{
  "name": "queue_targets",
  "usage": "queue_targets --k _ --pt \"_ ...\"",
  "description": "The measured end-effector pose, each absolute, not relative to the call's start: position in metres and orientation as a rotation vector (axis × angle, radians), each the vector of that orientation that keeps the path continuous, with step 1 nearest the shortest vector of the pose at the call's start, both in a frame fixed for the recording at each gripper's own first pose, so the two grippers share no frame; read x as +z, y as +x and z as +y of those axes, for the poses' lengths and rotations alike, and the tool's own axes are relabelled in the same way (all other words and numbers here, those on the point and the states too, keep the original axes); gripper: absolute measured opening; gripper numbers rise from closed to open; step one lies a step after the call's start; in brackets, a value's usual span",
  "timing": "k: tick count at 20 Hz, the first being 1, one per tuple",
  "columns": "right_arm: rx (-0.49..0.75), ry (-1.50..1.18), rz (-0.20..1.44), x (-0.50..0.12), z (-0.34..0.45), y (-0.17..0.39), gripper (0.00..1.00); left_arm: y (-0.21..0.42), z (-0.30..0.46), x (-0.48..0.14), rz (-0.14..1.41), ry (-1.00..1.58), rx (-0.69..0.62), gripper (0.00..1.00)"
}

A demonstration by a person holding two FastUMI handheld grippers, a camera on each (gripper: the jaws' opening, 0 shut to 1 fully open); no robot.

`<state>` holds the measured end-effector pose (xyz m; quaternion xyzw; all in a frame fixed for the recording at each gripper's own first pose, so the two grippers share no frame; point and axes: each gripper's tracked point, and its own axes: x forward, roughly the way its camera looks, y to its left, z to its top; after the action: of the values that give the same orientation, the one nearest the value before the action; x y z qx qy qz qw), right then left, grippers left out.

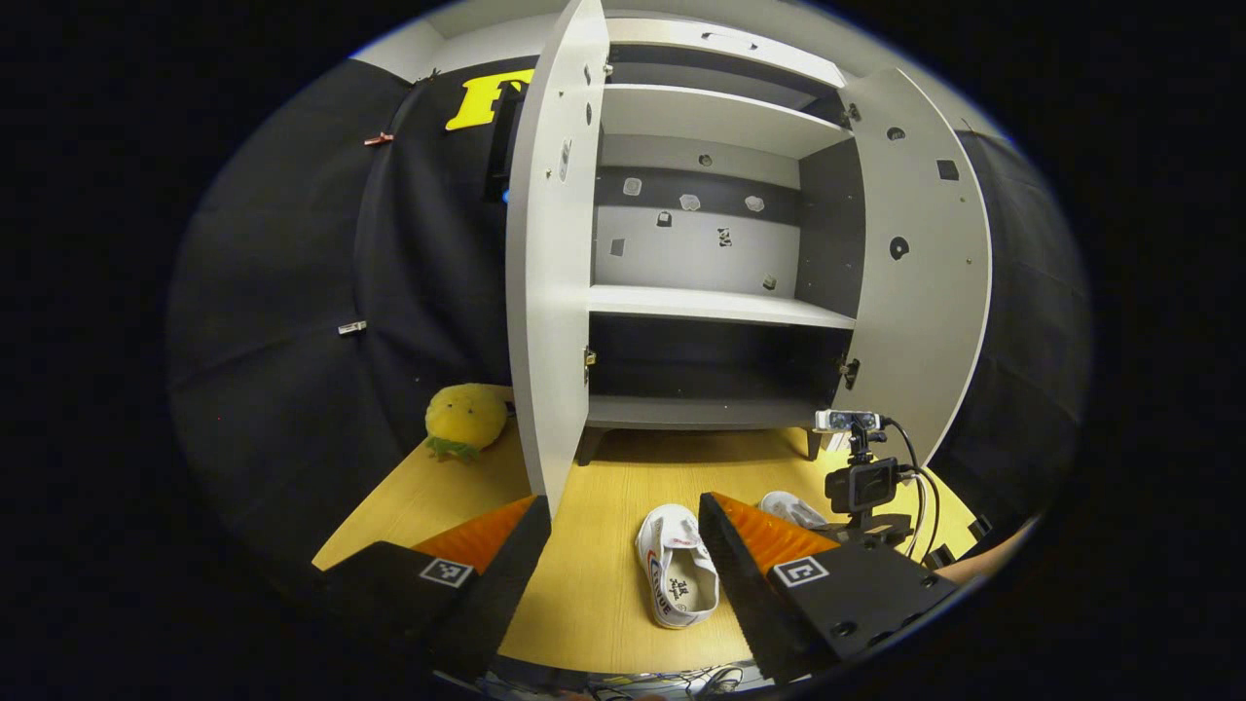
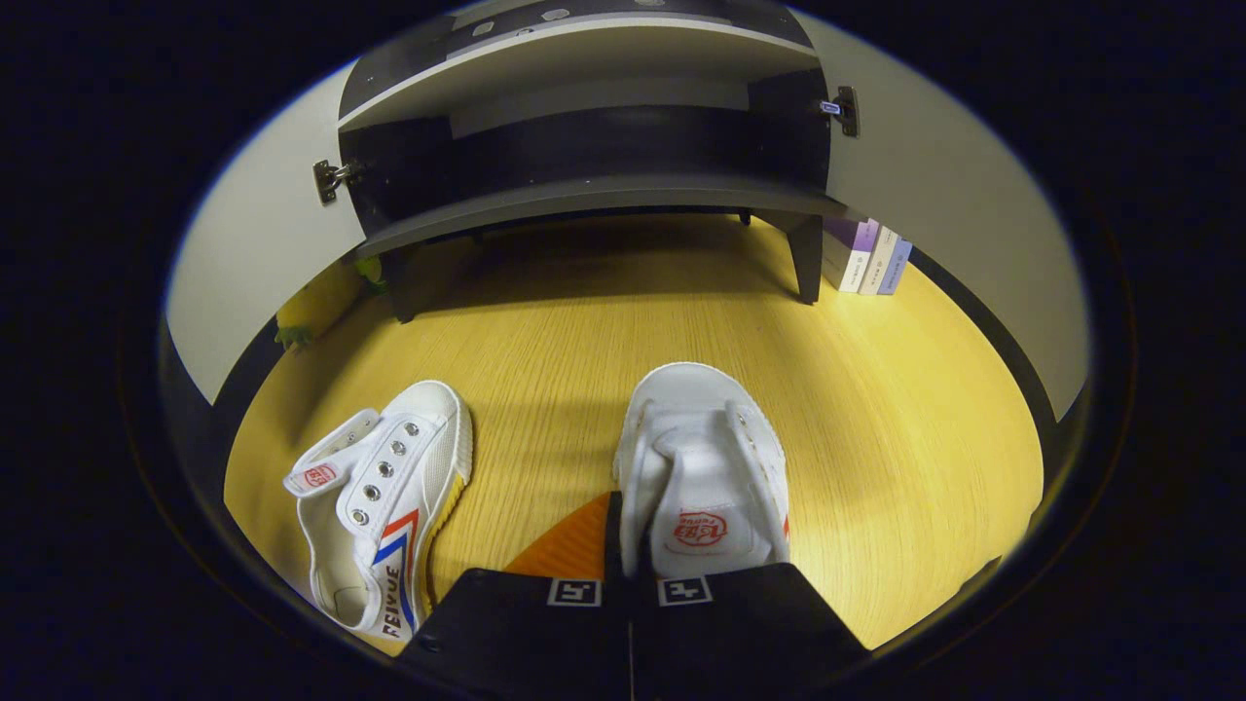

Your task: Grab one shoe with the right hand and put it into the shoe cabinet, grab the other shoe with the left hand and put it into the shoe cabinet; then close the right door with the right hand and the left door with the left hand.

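Note:
Two white canvas shoes lie on the wooden floor in front of the grey shoe cabinet (image 1: 711, 307), whose two doors stand wide open. My right gripper (image 2: 628, 545) is shut on the side wall of one shoe (image 2: 701, 458), toe pointing at the cabinet's bottom shelf (image 2: 584, 200). The other shoe (image 2: 380, 497) lies on its side to the left, untouched. In the left gripper view that shoe (image 1: 677, 574) rests between the spread fingers of my open left gripper (image 1: 623, 506), a little beyond them. The held shoe (image 1: 790, 506) peeks out behind the finger.
The left door (image 1: 550, 292) and right door (image 1: 925, 263) flank the empty shelves. A yellow plush toy (image 1: 465, 419) sits left of the cabinet. Some books (image 2: 866, 258) stand by the right cabinet leg. The right gripper's camera body (image 1: 861, 484) with cables stands over the far shoe.

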<state>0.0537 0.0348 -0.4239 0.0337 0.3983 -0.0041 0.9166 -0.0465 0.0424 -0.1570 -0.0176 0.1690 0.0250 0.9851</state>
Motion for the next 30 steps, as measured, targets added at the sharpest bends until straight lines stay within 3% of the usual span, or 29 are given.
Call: queue_targets --k 10,21,30 --pt "0.012 0.039 0.723 -0.362 0.034 0.061 0.06 -0.046 0.042 -0.138 0.305 0.0 0.05 0.95" --pt "0.059 0.04 0.529 -0.217 0.057 0.069 0.06 -0.045 0.038 -0.115 0.243 0.031 -0.007 0.95" --pt "0.122 0.065 0.336 -0.082 0.082 0.132 0.06 -0.03 0.034 -0.093 0.195 0.073 -0.064 0.95"
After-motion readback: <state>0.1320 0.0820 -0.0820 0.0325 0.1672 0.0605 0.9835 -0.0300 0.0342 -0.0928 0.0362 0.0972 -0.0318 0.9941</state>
